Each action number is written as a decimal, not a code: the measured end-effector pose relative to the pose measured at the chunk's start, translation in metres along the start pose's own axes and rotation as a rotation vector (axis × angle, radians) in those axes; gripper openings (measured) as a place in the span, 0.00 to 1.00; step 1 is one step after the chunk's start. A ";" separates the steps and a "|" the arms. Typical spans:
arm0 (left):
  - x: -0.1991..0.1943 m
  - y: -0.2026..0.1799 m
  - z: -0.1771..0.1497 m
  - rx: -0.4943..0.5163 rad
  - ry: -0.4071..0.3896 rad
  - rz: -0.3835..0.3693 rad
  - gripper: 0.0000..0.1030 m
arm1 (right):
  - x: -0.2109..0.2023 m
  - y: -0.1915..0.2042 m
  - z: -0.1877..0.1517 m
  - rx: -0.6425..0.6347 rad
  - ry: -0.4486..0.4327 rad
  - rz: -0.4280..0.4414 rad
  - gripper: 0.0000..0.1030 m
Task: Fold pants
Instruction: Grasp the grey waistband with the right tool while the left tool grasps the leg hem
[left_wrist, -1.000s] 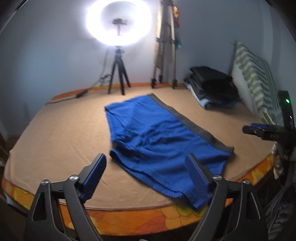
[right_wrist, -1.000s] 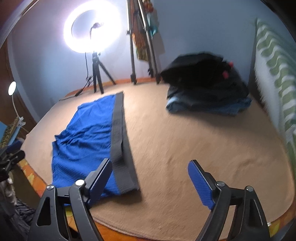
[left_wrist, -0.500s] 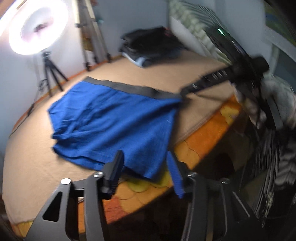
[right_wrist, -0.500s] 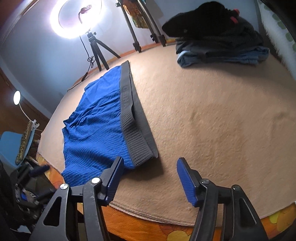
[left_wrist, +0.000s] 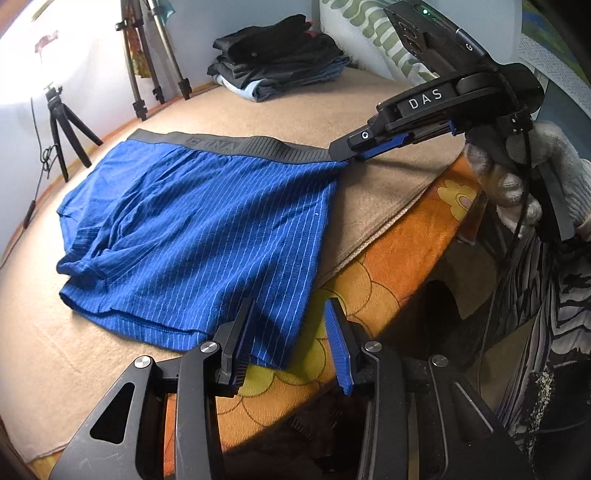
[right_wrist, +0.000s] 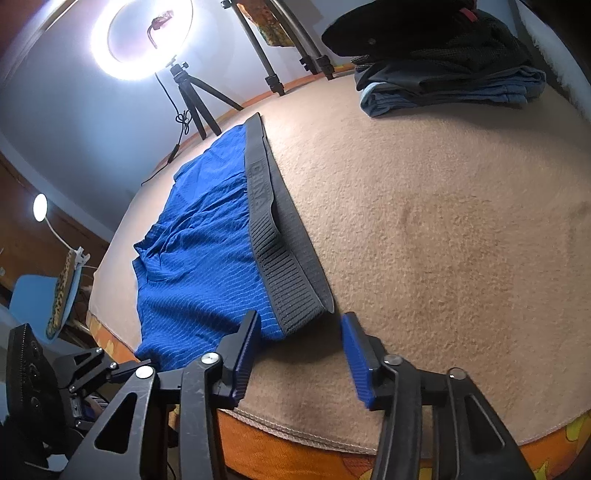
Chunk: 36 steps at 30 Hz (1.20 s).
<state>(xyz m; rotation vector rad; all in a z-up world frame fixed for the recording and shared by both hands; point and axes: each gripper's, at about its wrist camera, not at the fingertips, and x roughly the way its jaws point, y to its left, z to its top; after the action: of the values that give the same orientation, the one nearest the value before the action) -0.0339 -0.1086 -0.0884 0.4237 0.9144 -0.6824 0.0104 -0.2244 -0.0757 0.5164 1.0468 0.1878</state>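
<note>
Left gripper (left_wrist: 291, 341): jaws part open, straddling the near hem corner of the pants (left_wrist: 207, 236), not clamped. Right gripper (right_wrist: 297, 349): jaws part open, level with the waistband (right_wrist: 280, 266) end, fabric just ahead of the pads, nothing held. Pants lie flat and unfolded on the tan blanket (right_wrist: 443, 240), near corner hanging over the edge. Judgement: no fold made yet; both corners to be gripped, then the whole fold remains.

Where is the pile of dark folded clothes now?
In the right wrist view, the pile of dark clothes lies top right on the tan blanket, beyond the blue shorts.
</note>
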 end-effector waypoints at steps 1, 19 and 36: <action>0.002 0.000 0.001 0.003 0.001 0.000 0.35 | 0.001 0.001 0.000 -0.003 0.005 0.004 0.40; -0.016 0.024 0.005 -0.076 -0.094 -0.010 0.02 | -0.008 0.013 0.005 -0.007 -0.057 0.052 0.12; -0.030 0.040 0.008 -0.156 -0.127 -0.067 0.18 | -0.016 0.051 0.027 -0.051 -0.121 0.070 0.07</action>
<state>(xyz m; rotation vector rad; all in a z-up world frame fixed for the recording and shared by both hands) -0.0141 -0.0742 -0.0570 0.2096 0.8570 -0.6857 0.0307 -0.1952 -0.0281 0.5124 0.9051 0.2413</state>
